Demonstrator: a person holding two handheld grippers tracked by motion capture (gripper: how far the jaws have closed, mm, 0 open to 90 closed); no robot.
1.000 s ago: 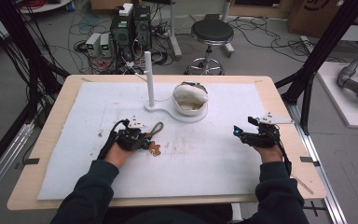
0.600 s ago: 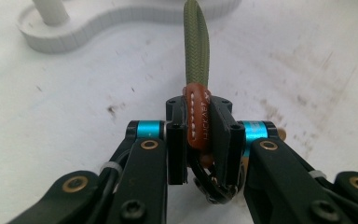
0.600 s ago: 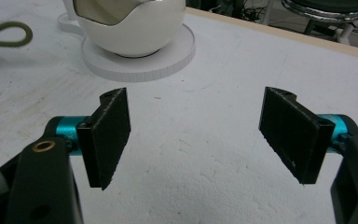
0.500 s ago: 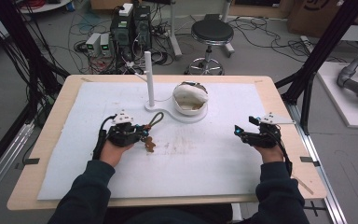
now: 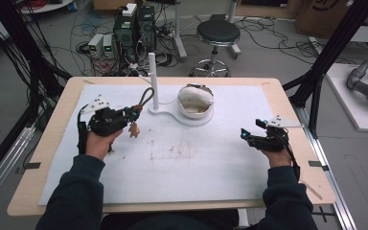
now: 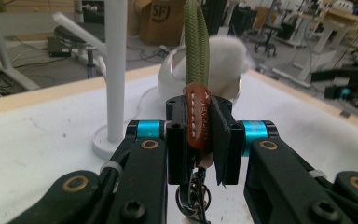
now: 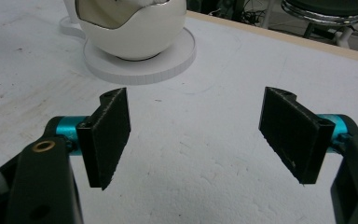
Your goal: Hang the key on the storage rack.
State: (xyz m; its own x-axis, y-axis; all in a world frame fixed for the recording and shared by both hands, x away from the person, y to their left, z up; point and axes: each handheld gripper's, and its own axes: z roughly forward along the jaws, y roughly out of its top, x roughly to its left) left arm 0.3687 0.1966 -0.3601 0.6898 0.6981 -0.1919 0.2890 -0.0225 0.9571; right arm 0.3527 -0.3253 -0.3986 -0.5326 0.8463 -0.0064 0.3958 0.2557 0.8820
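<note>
My left gripper [image 5: 128, 115] is shut on the brown leather tab of a keychain [image 6: 197, 119], held above the left part of the table. Its olive cord loop [image 5: 146, 95] stands up from the jaws and leans toward a white post [image 5: 153, 79]. A key ring and a small tan charm [image 5: 134, 130] dangle below the jaws. In the left gripper view the post [image 6: 115, 70] rises just left of the loop. My right gripper [image 5: 246, 135] rests low at the right side, open, with bare white mat between its pads [image 7: 198, 135].
The post shares a flat white base with a white egg-shaped bowl [image 5: 196, 100], which also appears ahead of the right gripper [image 7: 130, 23]. A white mat [image 5: 182, 167] with brownish stains covers the wooden table. A stool and cables are on the floor beyond the far edge.
The left gripper has risen and moved left and away from the person, lifting the keychain off the mat, so the charm now hangs free. The right gripper has stayed put.
</note>
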